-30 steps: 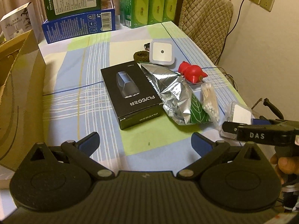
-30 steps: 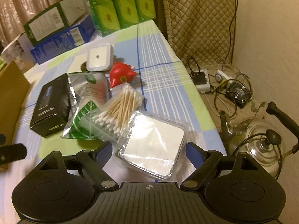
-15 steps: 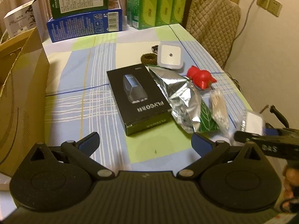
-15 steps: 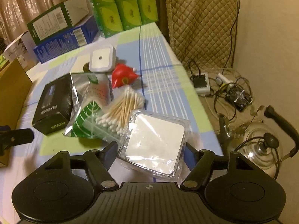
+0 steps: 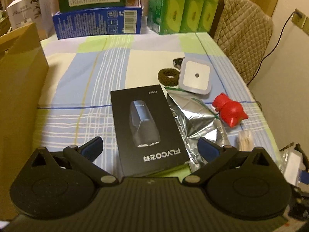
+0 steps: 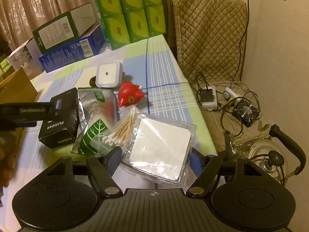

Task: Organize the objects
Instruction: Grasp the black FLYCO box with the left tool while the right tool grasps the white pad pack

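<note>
Left wrist view: the left gripper (image 5: 149, 147) hangs with its fingers spread wide and nothing between the pads, the flat black shaver box with the FLYCO print (image 5: 146, 127) lying on the checked tabletop (image 5: 81, 89) directly beneath the gap. Beside the box lie a crumpled silver foil pouch (image 5: 193, 116), a red toy figure (image 5: 229, 112), a white square night light with a grey rim (image 5: 196, 76) and a dark green hair tie (image 5: 168, 76). A brown cardboard carton (image 5: 21, 89) stands at the left edge, probably where things go.

Right wrist view: the right gripper (image 6: 154, 159) has just been closing, and its fingers now stand on either side of the clear plastic packet with a white square pad (image 6: 160, 147); the right pad is hidden behind the wrap, so a firm pinch looks likely but I cannot tell for sure. The packet sits at the near right corner of the tabletop, touching the bundle of wooden cotton swabs (image 6: 123, 129).

To do this step well, I judge the grip should settle on the stiff edges, not the loose film, and the lift should go straight up so the swabs stay put.

Only this view shows the kettle, cables and fan on the floor past the tabletop's edge; only the left view shows the hair tie whole and the carton's wall.
</note>
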`<state>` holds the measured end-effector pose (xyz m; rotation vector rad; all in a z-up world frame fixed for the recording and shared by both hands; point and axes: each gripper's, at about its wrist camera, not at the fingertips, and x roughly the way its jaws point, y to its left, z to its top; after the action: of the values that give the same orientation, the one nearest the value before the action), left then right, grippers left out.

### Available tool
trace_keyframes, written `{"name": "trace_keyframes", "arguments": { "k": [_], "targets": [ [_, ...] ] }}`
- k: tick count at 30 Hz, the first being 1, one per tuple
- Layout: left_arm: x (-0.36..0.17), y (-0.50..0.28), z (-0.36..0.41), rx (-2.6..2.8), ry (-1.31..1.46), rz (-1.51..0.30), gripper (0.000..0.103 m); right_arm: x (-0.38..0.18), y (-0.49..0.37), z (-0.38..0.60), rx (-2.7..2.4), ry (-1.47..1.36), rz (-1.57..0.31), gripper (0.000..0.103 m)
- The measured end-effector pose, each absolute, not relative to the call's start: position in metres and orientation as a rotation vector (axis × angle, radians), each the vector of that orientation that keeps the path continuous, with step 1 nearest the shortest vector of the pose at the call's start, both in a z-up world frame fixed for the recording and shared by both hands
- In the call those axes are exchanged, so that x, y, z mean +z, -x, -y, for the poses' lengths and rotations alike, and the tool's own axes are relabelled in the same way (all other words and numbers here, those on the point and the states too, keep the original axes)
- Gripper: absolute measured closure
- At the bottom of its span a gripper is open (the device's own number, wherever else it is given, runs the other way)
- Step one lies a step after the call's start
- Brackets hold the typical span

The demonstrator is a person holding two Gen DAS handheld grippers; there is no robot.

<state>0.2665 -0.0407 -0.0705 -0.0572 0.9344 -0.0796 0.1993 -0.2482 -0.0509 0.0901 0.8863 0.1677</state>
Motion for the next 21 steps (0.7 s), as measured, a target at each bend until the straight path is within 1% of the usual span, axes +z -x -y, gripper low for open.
{"name": "trace_keyframes", "arguments": {
  "k": [1, 3, 4, 6, 7, 11, 16, 18, 21],
  "targets": [
    [-0.074, -0.269, 0.043, -0.080, 0.040, -0.939, 0.002, -0.052, -0.199, 0.248, 0.170, -0.089, -0.889, 0.034],
    [-0.077, -0.273, 0.046, -0.080, 0.011, -0.943, 0.007, -0.054, -0.199, 0.248, 0.174, -0.088, -0.891, 0.034],
    [-0.080, -0.274, 0.048, -0.080, -0.005, -0.951, 0.012, -0.055, -0.199, 0.247, 0.176, -0.089, -0.891, 0.034],
    [-0.083, -0.276, 0.049, -0.077, -0.029, -0.965, 0.016, -0.056, -0.200, 0.247, 0.183, -0.094, -0.894, 0.034],
    [-0.085, -0.275, 0.047, -0.080, -0.022, -0.972, 0.020, -0.056, -0.199, 0.246, 0.186, -0.094, -0.895, 0.034],
    [-0.083, -0.261, 0.042, -0.099, -0.027, -0.986, 0.020, -0.055, -0.198, 0.243, 0.200, -0.095, -0.897, 0.034],
    [-0.080, -0.209, 0.029, -0.147, -0.071, -1.011, 0.020, -0.052, -0.193, 0.241, 0.222, -0.095, -0.897, 0.034],
    [-0.080, -0.192, 0.026, -0.159, -0.092, -1.021, 0.019, -0.051, -0.191, 0.239, 0.225, -0.094, -0.894, 0.034],
    [-0.078, -0.186, 0.023, -0.151, -0.101, -1.028, 0.015, -0.051, -0.190, 0.237, 0.226, -0.097, -0.893, 0.034]
  ]
}}
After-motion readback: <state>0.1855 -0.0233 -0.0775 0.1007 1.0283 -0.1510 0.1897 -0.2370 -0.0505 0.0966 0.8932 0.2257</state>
